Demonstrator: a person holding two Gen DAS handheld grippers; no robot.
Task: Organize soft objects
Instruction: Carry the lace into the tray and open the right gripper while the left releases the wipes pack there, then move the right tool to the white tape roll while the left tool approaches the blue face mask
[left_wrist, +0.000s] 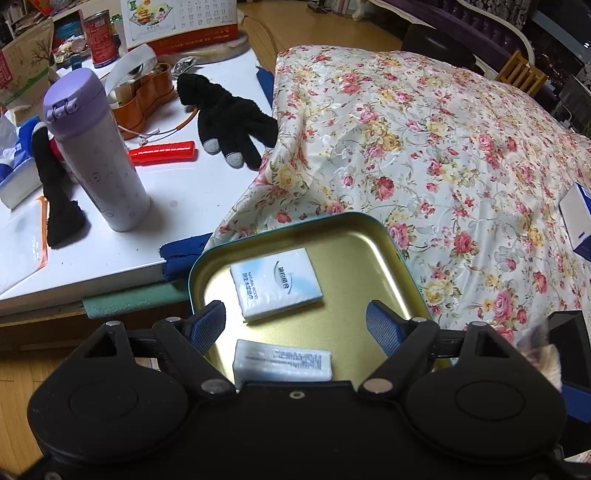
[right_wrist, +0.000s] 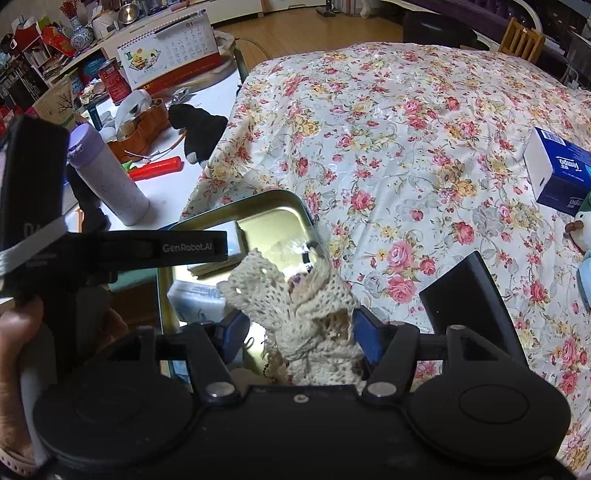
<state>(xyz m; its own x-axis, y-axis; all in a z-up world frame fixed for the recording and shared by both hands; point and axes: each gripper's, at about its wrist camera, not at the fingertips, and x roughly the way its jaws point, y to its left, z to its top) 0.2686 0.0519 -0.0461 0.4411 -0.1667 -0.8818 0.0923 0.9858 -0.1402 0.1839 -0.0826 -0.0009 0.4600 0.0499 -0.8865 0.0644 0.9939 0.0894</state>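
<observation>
Right gripper (right_wrist: 297, 338), jaws closed on a cream lace cloth (right_wrist: 310, 317), hangs it over the near-right corner of the open tin (right_wrist: 295, 206) directly ahead. Left gripper (left_wrist: 295, 325), jaws wide and empty, hovers above two tissue packs (left_wrist: 275, 288) inside.

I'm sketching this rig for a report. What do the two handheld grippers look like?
Both the left gripper and the right gripper have matte black bodies, two round discs, silver pivot screws and blue ribbed finger pads. White "GenRobot.AI" lettering marks the left one's side, seen from the right wrist.
</observation>
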